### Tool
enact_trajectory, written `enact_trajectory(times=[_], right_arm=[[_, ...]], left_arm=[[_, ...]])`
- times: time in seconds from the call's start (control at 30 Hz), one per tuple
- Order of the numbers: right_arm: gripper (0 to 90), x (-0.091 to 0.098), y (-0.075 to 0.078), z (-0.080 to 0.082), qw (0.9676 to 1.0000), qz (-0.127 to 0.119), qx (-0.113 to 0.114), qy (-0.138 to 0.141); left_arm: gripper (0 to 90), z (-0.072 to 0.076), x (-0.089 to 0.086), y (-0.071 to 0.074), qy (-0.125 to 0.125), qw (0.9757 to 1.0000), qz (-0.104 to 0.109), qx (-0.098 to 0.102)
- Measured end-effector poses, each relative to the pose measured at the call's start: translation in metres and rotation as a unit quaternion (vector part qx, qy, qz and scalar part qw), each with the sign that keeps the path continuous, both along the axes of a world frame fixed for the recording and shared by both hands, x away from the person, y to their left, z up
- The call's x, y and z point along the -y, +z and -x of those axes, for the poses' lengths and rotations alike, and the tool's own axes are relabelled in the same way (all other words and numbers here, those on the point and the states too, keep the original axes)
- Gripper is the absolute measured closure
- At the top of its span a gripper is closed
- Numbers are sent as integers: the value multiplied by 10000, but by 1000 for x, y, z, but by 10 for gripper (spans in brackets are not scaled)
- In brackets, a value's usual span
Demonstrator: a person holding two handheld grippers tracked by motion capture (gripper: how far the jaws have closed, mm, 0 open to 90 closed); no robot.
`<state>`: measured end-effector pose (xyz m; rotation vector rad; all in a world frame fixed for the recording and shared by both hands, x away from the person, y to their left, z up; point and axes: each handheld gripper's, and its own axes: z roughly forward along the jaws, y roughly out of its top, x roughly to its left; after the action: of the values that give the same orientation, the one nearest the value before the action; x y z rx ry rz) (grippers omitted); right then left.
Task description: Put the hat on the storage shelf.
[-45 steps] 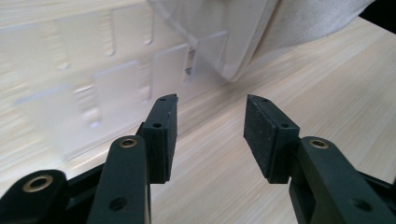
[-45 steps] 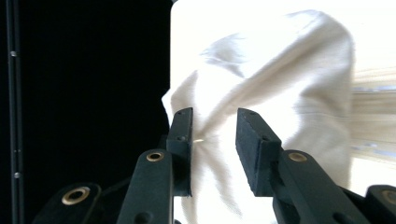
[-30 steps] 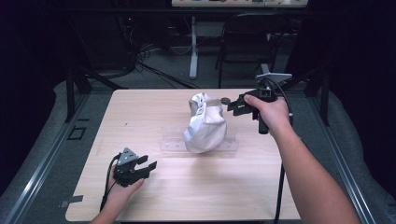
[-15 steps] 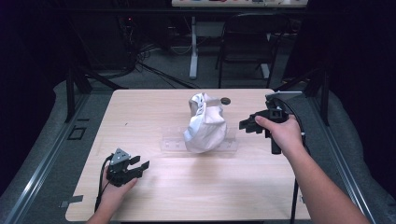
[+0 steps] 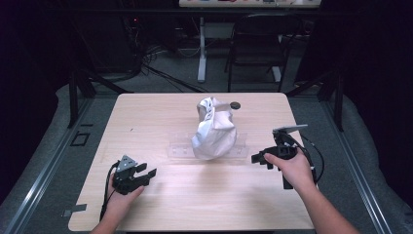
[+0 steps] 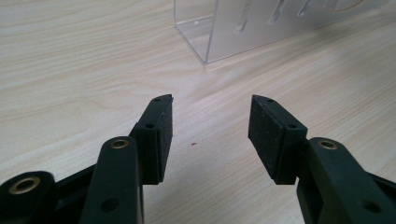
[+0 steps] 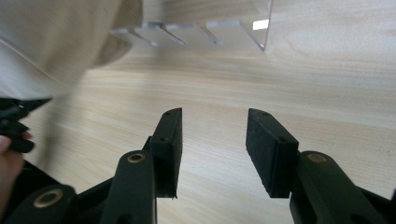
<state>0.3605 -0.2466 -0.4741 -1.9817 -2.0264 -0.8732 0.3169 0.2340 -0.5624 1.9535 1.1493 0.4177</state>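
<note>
A crumpled white and beige cloth [image 5: 214, 131] stands heaped on a clear acrylic rack [image 5: 178, 147] in the middle of the wooden table [image 5: 160, 109]. My left gripper [image 5: 148, 174] rests near the front left of the table, open, with nothing between its jaws; the clear rack [image 6: 261, 23] lies ahead of it. My right gripper [image 5: 257, 159] sits low at the right of the cloth, open and empty. From the right gripper [image 7: 212, 140] I see the cloth [image 7: 51, 37] at upper left and the rack's slotted edge [image 7: 196, 30] beyond.
A small dark round object [image 5: 235, 105] lies on the table behind the cloth. A chair [image 5: 258, 46] and a table leg [image 5: 201, 48] stand on the floor beyond the far edge. Cables trail from both grippers.
My right gripper has come away from the top of the cloth, moving right and toward me down to the table. The left gripper has slid slightly toward the front edge.
</note>
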Motion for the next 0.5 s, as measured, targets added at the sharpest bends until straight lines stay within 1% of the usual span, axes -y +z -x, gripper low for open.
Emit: enact_trajectory(times=[0.03,0.07,0.1,0.13,0.17,0.23,0.27,0.3,0.33,0.37,0.4,0.43,0.47,0.5], right_arm=[[565,0,-4,2,10000,35,29,37],[564,-1,-9,6,10000,34,75,8],[564,-1,-15,9,9999,82,135,66],[563,-1,-19,12,9998,66,163,121],[562,-3,-25,16,9996,62,252,88],[560,-4,-33,24,9991,36,400,111],[558,-5,-37,28,9986,35,503,133],[557,-5,-42,33,9983,28,583,85],[550,-5,-46,37,9978,44,647,110],[547,-5,-50,41,9976,29,679,122],[545,-4,-53,44,9975,57,666,220],[544,-4,-59,48,9967,-17,806,129],[544,-4,-63,53,9961,91,870,61],[544,-2,-63,56,9958,225,878,93]], left_arm=[[502,0,0,0,1,10000,4,-3],[501,0,1,0,-11,10000,0,-14],[500,0,1,0,-15,10000,-3,-18],[500,0,1,0,-7,10000,-24,-9],[500,0,1,0,-12,10000,-31,-13],[499,0,1,-1,7,10000,-31,-12],[498,0,1,-1,-26,10000,-41,-23],[499,0,1,-1,-15,10000,-27,-31],[499,0,1,-1,6,10000,-14,-25],[499,-1,1,-1,-11,10000,-27,-16],[498,-1,2,-2,-3,10000,-30,-29],[499,-1,2,-2,20,10000,-11,-9],[499,-1,2,-2,7,10000,-23,-4],[499,-1,3,-2,-3,10000,-20,-3]])
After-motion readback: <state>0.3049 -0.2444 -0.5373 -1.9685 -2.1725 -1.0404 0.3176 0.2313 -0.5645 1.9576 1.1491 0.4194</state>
